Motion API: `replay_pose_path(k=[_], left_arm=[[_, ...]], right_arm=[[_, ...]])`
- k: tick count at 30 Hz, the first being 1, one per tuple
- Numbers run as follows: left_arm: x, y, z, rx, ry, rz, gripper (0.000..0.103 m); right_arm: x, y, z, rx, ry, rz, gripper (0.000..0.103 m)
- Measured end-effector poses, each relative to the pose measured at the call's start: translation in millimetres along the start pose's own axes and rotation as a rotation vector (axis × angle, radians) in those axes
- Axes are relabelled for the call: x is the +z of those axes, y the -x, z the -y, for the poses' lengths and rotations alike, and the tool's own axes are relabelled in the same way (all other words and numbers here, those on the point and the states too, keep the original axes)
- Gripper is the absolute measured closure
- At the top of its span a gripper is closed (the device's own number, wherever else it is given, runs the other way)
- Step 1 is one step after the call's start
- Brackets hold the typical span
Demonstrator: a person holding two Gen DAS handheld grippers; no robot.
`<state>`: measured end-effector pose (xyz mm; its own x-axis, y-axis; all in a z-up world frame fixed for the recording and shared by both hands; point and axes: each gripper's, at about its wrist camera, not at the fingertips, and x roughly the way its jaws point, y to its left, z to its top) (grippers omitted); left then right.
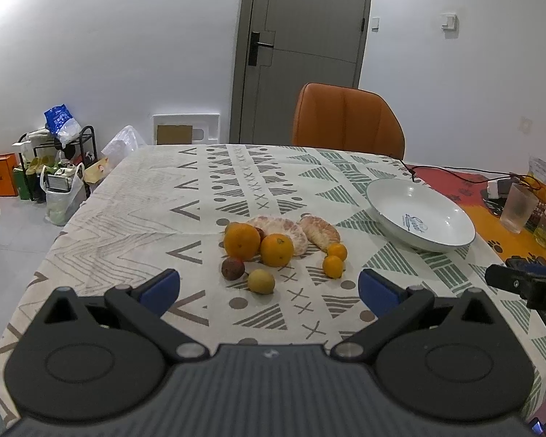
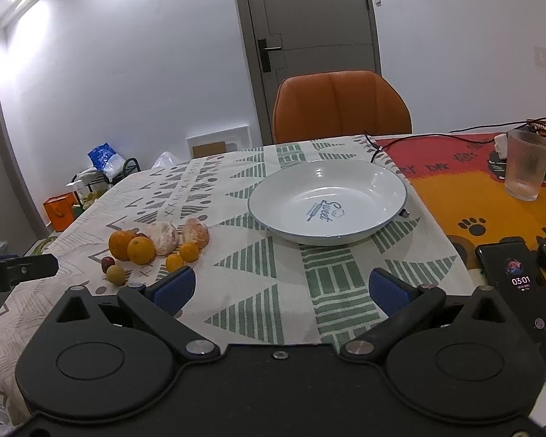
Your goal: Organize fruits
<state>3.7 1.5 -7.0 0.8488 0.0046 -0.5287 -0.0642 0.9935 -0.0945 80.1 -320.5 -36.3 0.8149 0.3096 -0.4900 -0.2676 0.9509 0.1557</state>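
A pile of fruit lies on the patterned tablecloth: two oranges, two peeled citrus halves, two small kumquats, a dark red fruit and a yellow-green fruit. The pile also shows in the right wrist view. An empty white plate with blue lettering sits to the right. My left gripper is open and empty, just short of the fruit. My right gripper is open and empty, in front of the plate.
An orange chair stands behind the table. A ribbed glass, cables and a phone lie on the orange cloth at the right. Bags and a rack stand on the floor at the left.
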Motion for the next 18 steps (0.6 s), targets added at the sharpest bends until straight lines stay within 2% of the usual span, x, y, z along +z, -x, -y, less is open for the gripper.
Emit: replay_pose_path(k=[18], left_arm=[[-0.8, 1.0, -0.9, 0.001, -0.001, 0.004, 0.000]], right_arm=[[-0.1, 1.3, -0.5, -0.004, 0.005, 0.004, 0.000]])
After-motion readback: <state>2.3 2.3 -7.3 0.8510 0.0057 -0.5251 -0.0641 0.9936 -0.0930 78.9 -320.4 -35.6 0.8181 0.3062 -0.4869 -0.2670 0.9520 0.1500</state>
